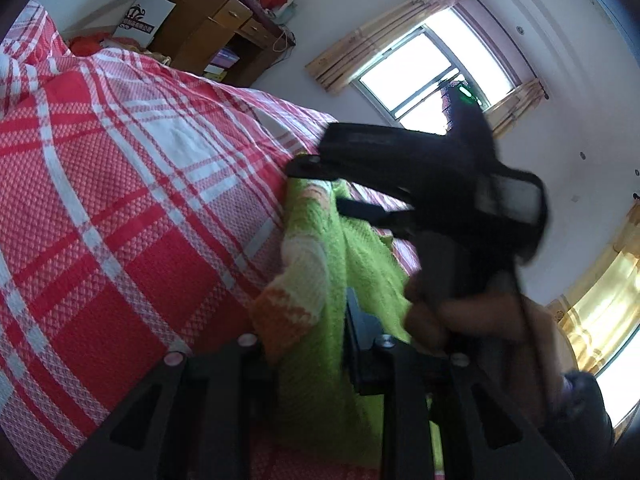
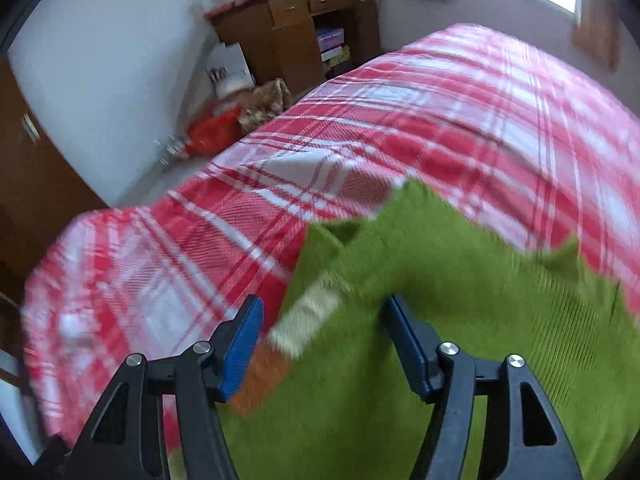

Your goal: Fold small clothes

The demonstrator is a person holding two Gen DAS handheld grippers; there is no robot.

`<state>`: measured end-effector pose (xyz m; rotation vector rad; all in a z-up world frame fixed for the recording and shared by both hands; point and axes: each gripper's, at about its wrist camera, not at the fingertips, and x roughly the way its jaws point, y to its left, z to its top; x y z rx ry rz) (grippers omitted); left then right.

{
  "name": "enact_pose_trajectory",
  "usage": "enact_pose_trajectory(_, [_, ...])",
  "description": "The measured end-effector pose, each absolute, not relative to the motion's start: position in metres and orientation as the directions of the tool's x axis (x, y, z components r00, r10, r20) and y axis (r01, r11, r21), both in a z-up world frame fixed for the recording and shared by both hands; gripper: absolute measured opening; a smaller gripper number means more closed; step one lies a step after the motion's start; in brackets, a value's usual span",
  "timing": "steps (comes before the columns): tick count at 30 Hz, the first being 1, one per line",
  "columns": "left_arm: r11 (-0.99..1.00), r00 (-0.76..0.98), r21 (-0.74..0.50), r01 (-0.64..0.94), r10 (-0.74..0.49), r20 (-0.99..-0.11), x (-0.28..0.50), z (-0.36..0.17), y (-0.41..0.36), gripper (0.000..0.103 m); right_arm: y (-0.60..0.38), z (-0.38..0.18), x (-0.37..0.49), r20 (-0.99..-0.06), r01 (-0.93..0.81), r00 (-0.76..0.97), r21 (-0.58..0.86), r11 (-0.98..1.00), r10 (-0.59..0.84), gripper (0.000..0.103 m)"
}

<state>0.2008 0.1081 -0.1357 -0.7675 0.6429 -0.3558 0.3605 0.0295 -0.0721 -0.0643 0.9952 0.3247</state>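
1. The right gripper (image 2: 322,344) has its two blue pads (image 2: 240,346) standing well apart; the green knitted garment (image 2: 460,320) lies under and between them, but neither pad presses on it.
2. The left gripper (image 1: 320,344) is mostly buried: green knit bunches up between its black fingers, and the jaws look closed on that fold, though the fingertips are hidden by cloth, so the grip is probable rather than sure.
3. In the left wrist view the right gripper (image 1: 420,184) shows from outside as a blurred black body above the garment, with a hand (image 1: 460,312) wrapped round its handle.
4. The garment (image 1: 320,320) rests on the bed, on a red and white plaid bedspread (image 2: 400,140). A cream and orange patterned cuff (image 2: 288,340) lies at its left edge, just beside the right gripper's left pad.
5. The garment's far edge is ragged and peaked; beyond it the bedspread runs flat and bare to the bed's far side.
6. Past the bed stands a brown wooden desk (image 2: 296,36) with drawers, red items heaped on top and books in its open shelf.
7. A curtained window (image 1: 420,76) is in the wall behind.
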Motion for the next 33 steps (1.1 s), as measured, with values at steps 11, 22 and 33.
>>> enact_pose_trajectory(11, [0.707, 0.737, -0.705, 0.050, -0.502, -0.452, 0.204, -0.131, 0.104, 0.027, 0.041, -0.074, 0.357, -0.840, -0.352, 0.531, -0.101, 0.931, 0.110, 0.019])
enact_pose_trajectory(22, [0.927, 0.777, -0.338, 0.164, -0.332, -0.534, 0.195, -0.078, 0.049, 0.020, -0.078, -0.037, 0.318, -0.704, -0.200, 0.560, 0.396, 0.896, 0.436, 0.014])
enact_pose_trajectory(33, [0.899, 0.752, -0.156, 0.410, -0.430, -0.499, 0.169, -0.054, -0.025, 0.019, -0.165, -0.032, 0.284, -0.666, -0.111, 0.623, 0.444, 0.889, 0.410, 0.013])
